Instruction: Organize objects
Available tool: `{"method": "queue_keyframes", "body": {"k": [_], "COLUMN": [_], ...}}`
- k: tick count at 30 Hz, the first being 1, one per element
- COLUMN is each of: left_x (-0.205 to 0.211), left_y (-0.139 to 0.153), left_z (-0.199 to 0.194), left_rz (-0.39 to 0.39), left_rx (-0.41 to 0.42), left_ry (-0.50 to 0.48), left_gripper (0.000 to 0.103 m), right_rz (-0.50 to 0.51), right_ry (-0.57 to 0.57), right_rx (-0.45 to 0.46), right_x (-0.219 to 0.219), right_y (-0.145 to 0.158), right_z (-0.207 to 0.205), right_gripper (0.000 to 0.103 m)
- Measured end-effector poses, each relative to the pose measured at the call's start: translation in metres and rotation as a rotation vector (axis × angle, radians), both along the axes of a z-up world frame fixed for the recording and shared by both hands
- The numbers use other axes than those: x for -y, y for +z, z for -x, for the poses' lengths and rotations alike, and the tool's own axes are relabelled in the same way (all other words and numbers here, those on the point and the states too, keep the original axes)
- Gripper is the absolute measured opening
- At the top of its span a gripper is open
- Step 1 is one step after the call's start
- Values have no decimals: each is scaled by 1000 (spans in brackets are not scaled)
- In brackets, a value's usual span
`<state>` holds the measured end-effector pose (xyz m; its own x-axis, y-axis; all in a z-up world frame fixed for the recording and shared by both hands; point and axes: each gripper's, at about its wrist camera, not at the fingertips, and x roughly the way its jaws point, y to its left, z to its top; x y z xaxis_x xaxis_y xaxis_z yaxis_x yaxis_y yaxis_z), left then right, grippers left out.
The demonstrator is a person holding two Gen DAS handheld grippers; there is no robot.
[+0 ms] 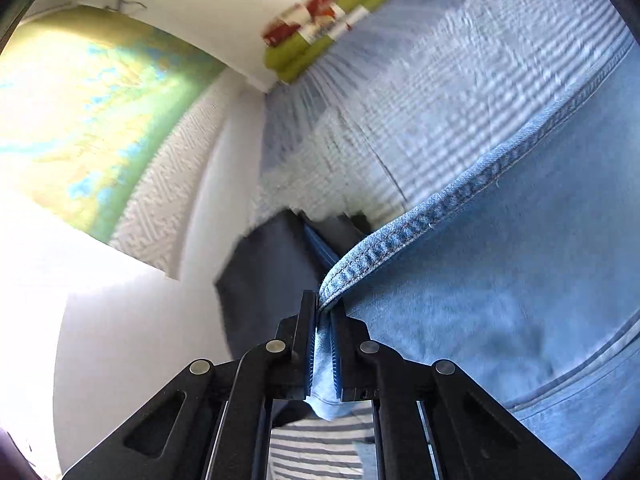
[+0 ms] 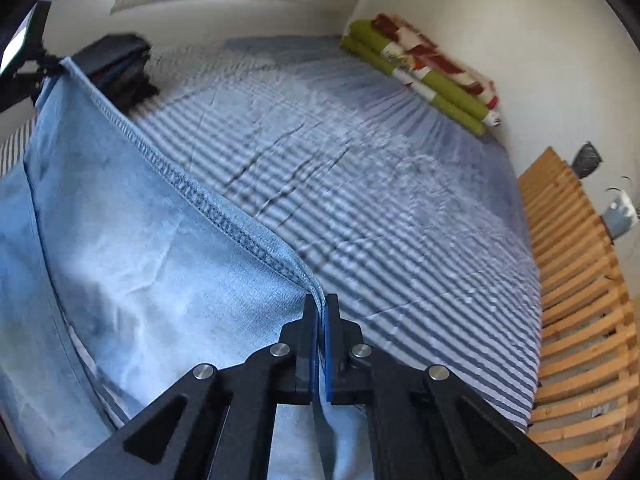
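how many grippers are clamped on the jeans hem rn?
2. The right gripper pinches the jeans at the hem's near end. The left gripper grips the far end, beside the dark clothes stack.

jeans [image 2: 132, 240]: soft blue denim cloth, faded and a bit rough, with a thick stitched edge
bed sheet [image 2: 380, 200]: thin striped cloth, blue and white, a little wrinkled
left gripper [image 1: 324, 316]: black matt plastic with shiny round metal pins
right gripper [image 2: 320, 312]: black matt plastic, blue pads inside, shiny metal pins
folded blanket [image 2: 424, 72]: soft cloth, green, red and white
bed slats [image 2: 580, 280]: bare light wood
wall [image 1: 160, 192]: white, rough and bumpy
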<state>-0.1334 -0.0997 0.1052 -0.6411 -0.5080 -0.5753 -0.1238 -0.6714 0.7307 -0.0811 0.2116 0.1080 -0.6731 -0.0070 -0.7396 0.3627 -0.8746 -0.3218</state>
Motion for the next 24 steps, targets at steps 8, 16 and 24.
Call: {"method": "queue_keyframes", "body": {"k": [8, 16, 24], "left_x": [-15, -10, 16], "left_y": [41, -66, -98], "left_z": [-112, -264, -328], "left_rz": [-2, -258, -422], "left_rx": [-103, 220, 313], "left_ry": [-82, -23, 69], "left_gripper": [7, 15, 19], "right_rz": [59, 49, -68], "right_ry": [20, 19, 69], "right_rx": [-65, 219, 360], "right_x": [-11, -12, -4], "right_y": [51, -76, -119], "right_z": [-146, -256, -275], "right_gripper": [2, 2, 7]}}
